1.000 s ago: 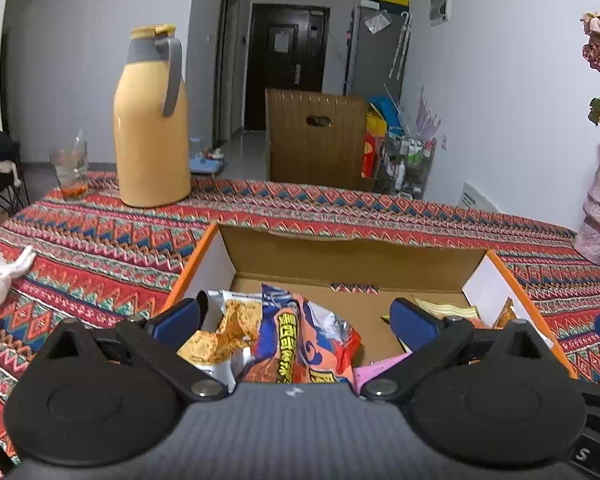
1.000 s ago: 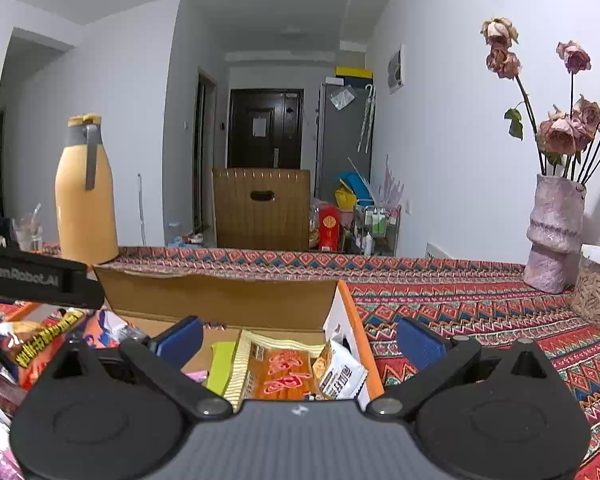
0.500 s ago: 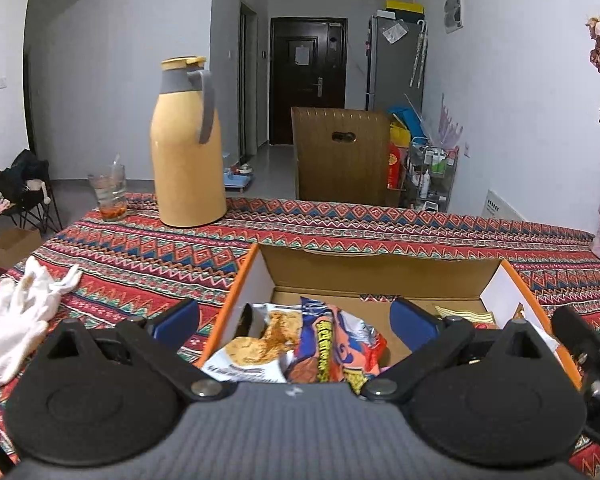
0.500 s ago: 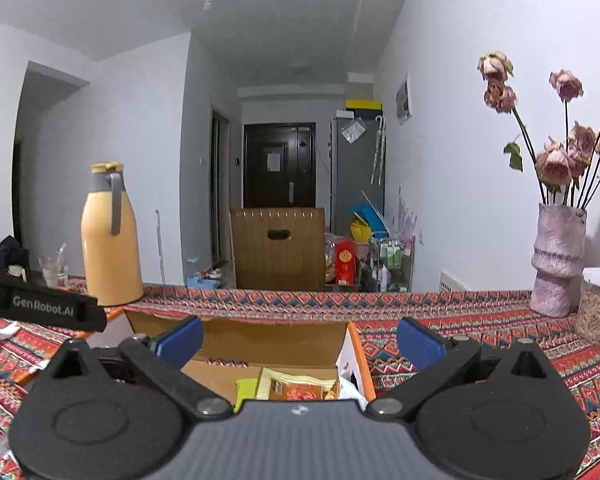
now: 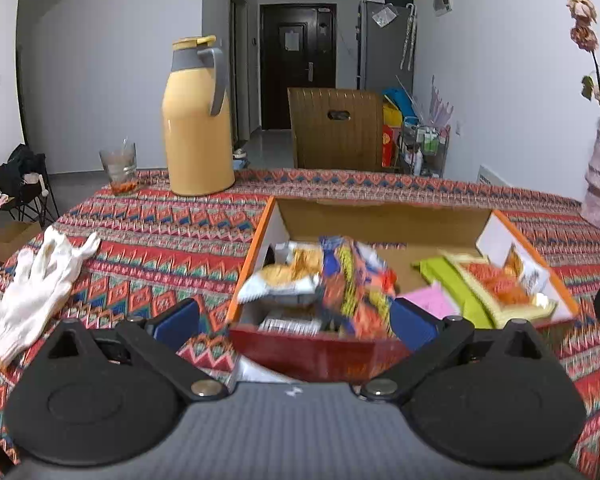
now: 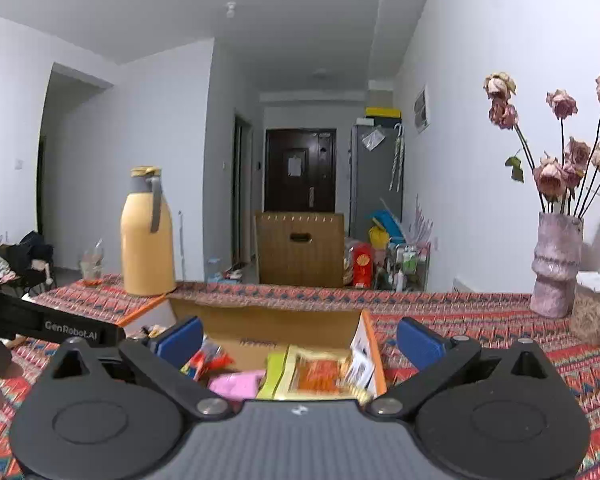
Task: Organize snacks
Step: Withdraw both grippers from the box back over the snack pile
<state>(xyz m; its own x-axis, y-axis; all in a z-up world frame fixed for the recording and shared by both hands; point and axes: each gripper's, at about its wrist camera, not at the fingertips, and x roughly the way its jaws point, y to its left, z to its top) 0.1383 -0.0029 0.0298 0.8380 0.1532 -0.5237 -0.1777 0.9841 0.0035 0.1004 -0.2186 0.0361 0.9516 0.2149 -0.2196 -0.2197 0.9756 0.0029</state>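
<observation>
Those crinkly foil snack packets [image 5: 332, 276] heaped in the open orange-edged cardboard box [image 5: 384, 216] look light, soft and a bit slippery; I'd judge they crush easily, so a pinch on a sealed end seam would hold better than squeezing the puffed middle. They sit just ahead of the left gripper [image 5: 296, 318], between its blue fingers [image 5: 178, 318], which stand wide apart and hold nothing. One packet is silver and yellow, another blue and orange with yellow lettering. Towards the right fingers lie a flat green-and-orange packet [image 6: 312, 372] and a pink one [image 6: 236, 385]. The right gripper [image 6: 298, 338] is also spread wide, empty, hovering above the box's near edge over the patterned worktop [image 6: 460, 312].
</observation>
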